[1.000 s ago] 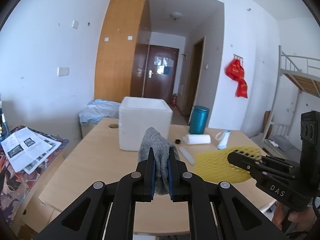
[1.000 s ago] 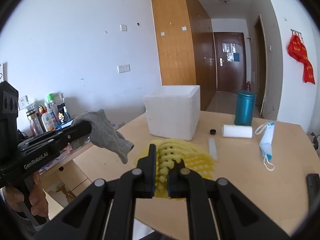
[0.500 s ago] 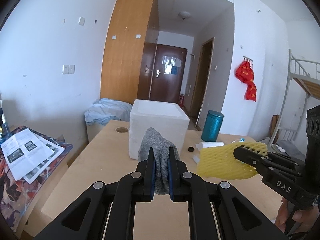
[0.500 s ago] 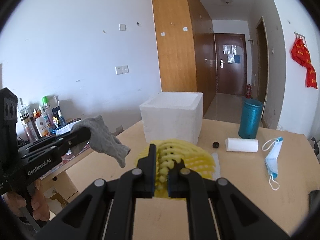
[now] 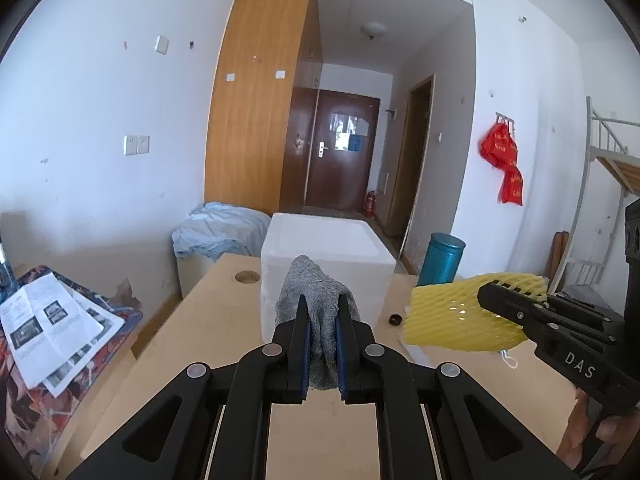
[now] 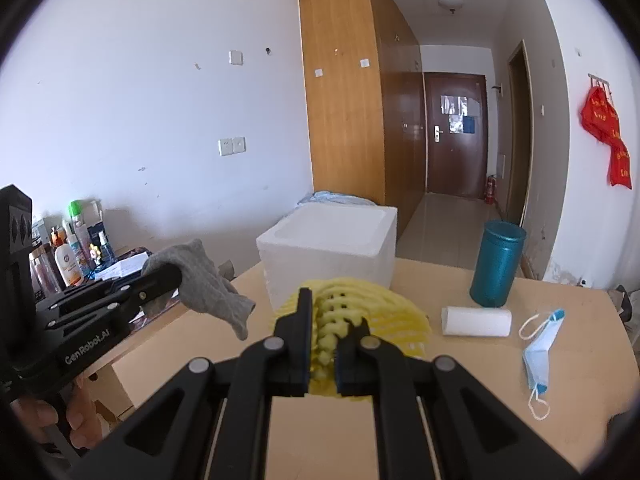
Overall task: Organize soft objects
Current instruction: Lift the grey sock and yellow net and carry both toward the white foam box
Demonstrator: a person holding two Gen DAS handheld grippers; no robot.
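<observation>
- We see a light wooden surface with a round hole near its far left corner.
- On it we find a white foam box, a teal cylindrical canister, a white paper roll, a blue face mask and a small black cap.

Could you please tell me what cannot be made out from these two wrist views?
- Inside of the white foam box: both views sit too low; its rim hides it.
- Lower part of the gray cloth: left view, behind the left tongs.
- Yellow foam net center: right view, behind the right tongs.
</observation>
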